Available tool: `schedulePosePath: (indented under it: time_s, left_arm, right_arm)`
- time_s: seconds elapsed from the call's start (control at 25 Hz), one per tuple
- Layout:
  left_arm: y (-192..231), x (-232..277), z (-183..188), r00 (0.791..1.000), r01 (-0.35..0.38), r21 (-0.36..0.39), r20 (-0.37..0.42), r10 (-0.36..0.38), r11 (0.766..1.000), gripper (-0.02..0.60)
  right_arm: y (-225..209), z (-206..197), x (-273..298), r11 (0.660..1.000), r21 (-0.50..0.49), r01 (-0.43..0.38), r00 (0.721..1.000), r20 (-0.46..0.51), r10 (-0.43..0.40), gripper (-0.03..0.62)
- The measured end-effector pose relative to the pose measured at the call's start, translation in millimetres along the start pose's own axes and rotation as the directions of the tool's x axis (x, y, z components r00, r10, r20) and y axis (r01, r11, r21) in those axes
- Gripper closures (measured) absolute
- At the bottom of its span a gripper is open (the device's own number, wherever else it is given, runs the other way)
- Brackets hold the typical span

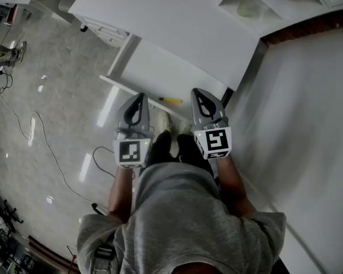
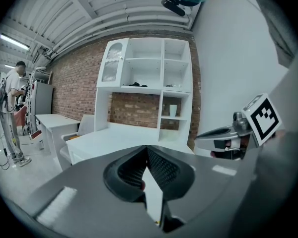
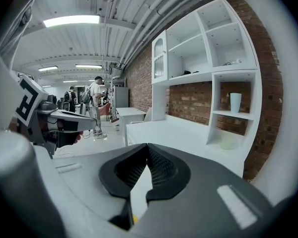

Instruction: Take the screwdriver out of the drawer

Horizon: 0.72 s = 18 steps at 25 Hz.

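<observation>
A yellow-handled screwdriver lies near the front edge of the open white drawer, which is pulled out from under the desk. In the head view my left gripper hovers over the drawer's front rim, just left of the screwdriver. My right gripper is level with it, just right of the screwdriver. Neither touches the tool. The left gripper view shows the left gripper with its jaws together and nothing in them. The right gripper in its own view is likewise shut and empty.
The white desk stands beyond the drawer, with a shelf unit at its right end. A white wall runs close along the right. Cables trail over the glossy floor at left. People stand far off.
</observation>
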<state>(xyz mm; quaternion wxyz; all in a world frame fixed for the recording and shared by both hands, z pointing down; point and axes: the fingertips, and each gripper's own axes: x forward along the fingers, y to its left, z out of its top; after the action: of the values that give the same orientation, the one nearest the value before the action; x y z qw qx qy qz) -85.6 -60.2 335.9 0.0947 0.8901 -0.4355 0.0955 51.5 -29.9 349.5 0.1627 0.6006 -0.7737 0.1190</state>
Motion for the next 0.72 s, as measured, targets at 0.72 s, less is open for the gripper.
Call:
schedulePosePath:
  time_s: [0.72]
  left_arm:
    - [12.9, 6.9, -86.6, 0.986, -0.114, -0.074, -0.133, 0.104, 0.991, 0.569]
  right_arm:
    - [14.4, -78.5, 50.4, 0.982, -0.010, -0.190, 0.966, -0.180, 0.185, 0.591]
